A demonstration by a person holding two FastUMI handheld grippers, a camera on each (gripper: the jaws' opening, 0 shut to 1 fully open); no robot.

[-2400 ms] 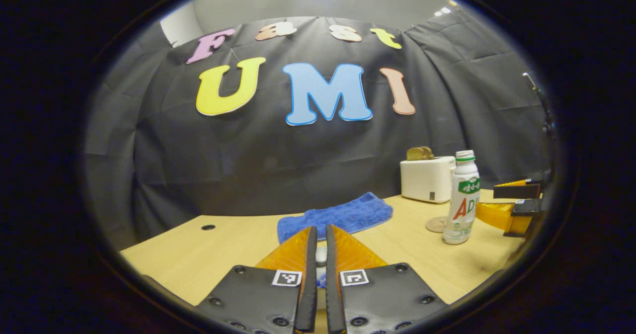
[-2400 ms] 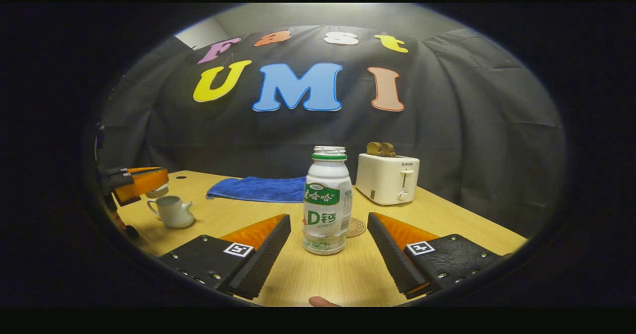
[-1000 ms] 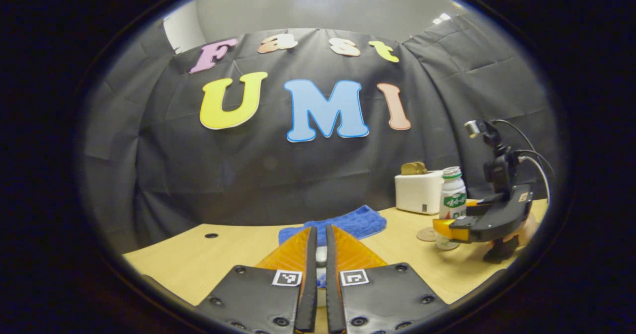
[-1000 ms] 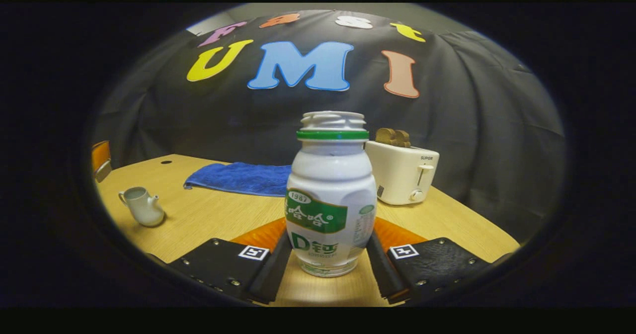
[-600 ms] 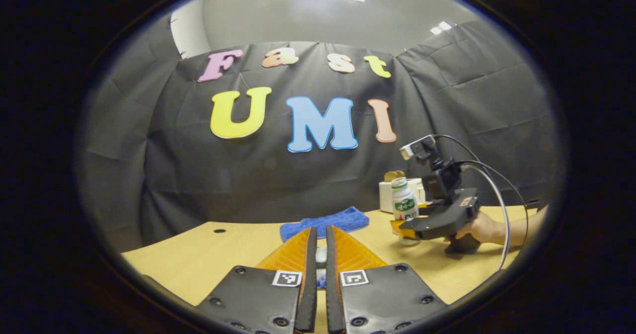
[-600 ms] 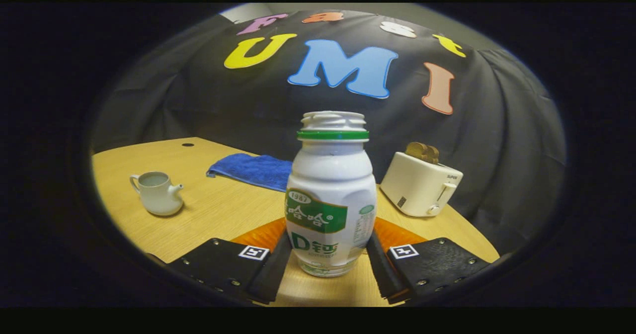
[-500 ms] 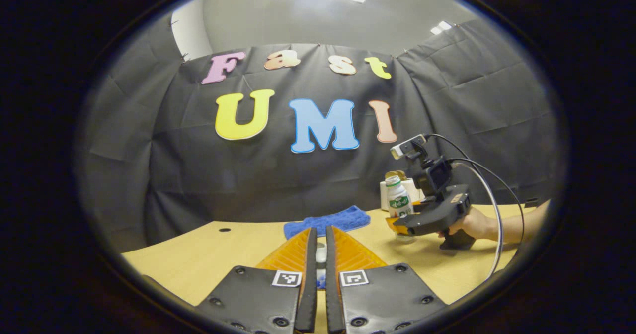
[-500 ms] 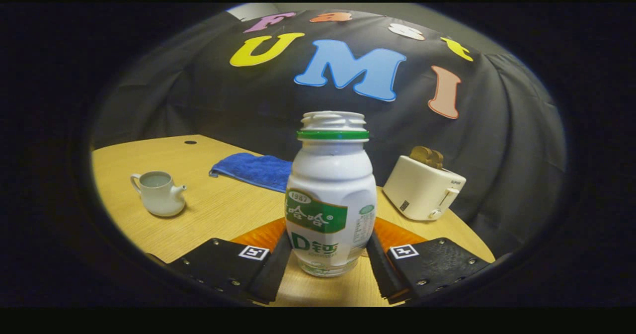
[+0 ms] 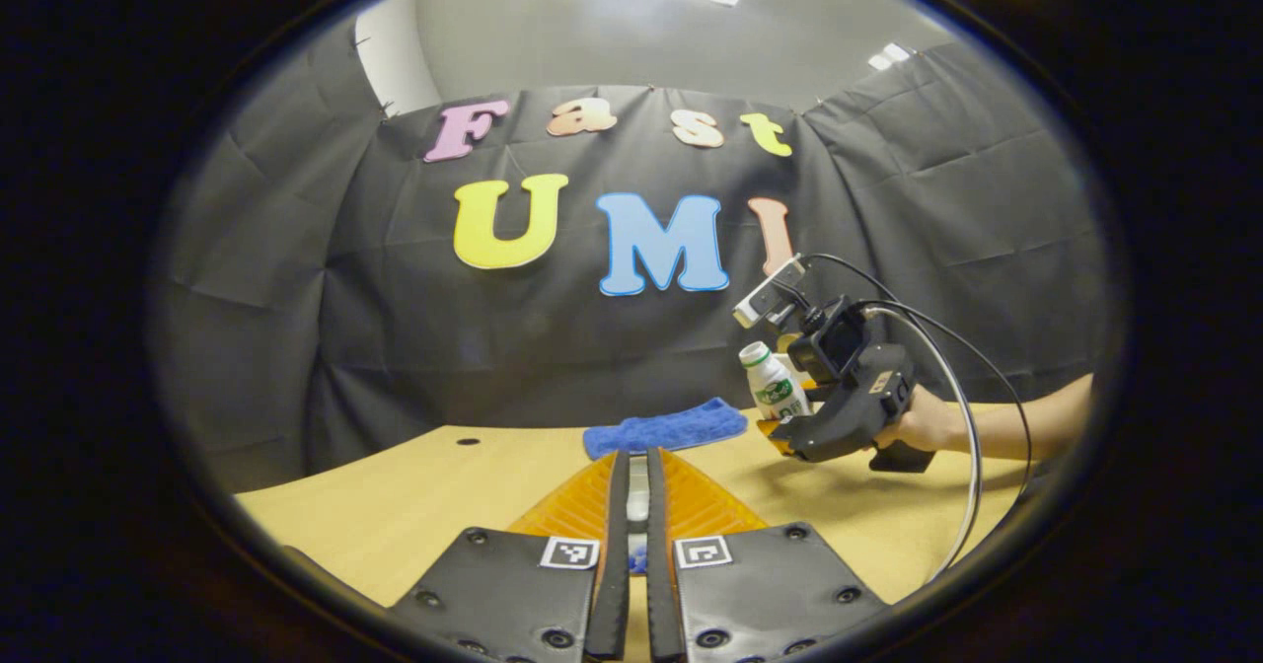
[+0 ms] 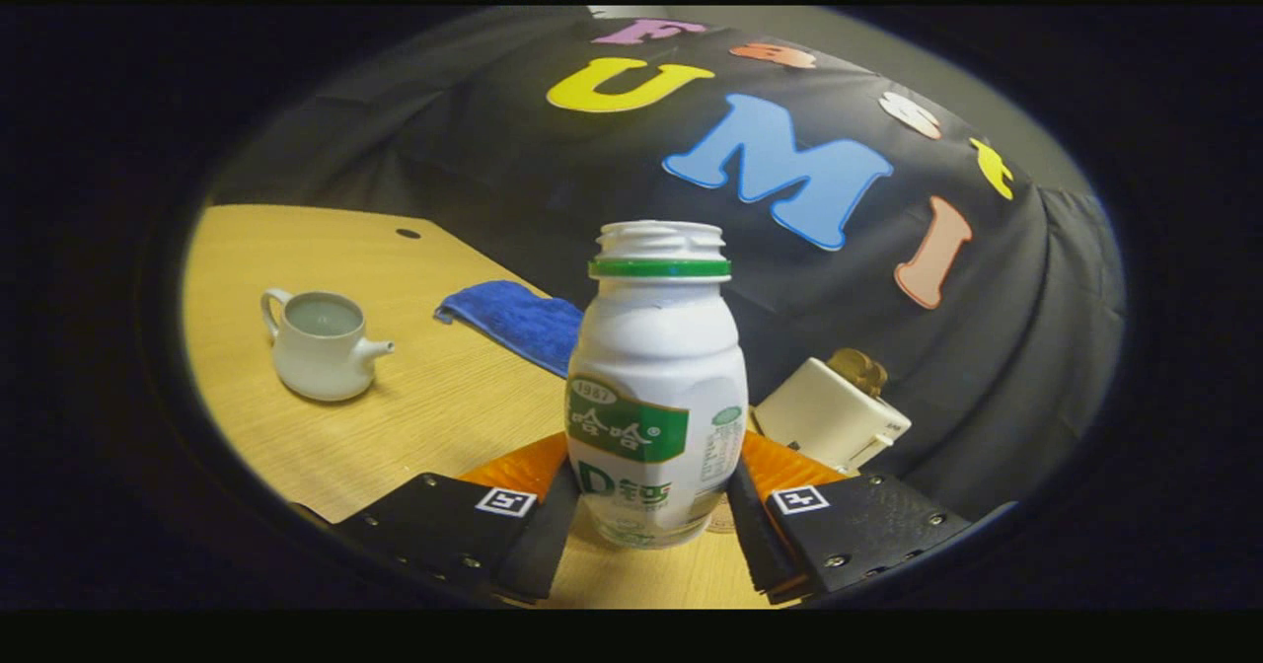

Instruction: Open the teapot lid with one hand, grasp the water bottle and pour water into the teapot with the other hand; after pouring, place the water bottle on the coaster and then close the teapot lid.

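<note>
Both right gripper (image 10: 646, 505) fingers clamp water bottle (image 10: 656, 387), seemingly aloft.

Toaster (image 10: 824, 414) lower part hidden behind water bottle (image 10: 656, 387); small pale object (image 9: 637, 505) between left jaws unidentifiable.

water bottle (image 10: 656, 387): white, green neck ring, green-and-white label
teapot (image 10: 321, 345): plain white
towel (image 10: 513, 320): blue
toaster (image 10: 827, 416): white
table (image 10: 296, 249): light wood grain

In the right gripper view we see the teapot (image 10: 321, 345) on the table (image 10: 444, 406) at left, the towel (image 10: 513, 320) behind it, and the toaster (image 10: 827, 414) right of the water bottle (image 10: 656, 387).
</note>
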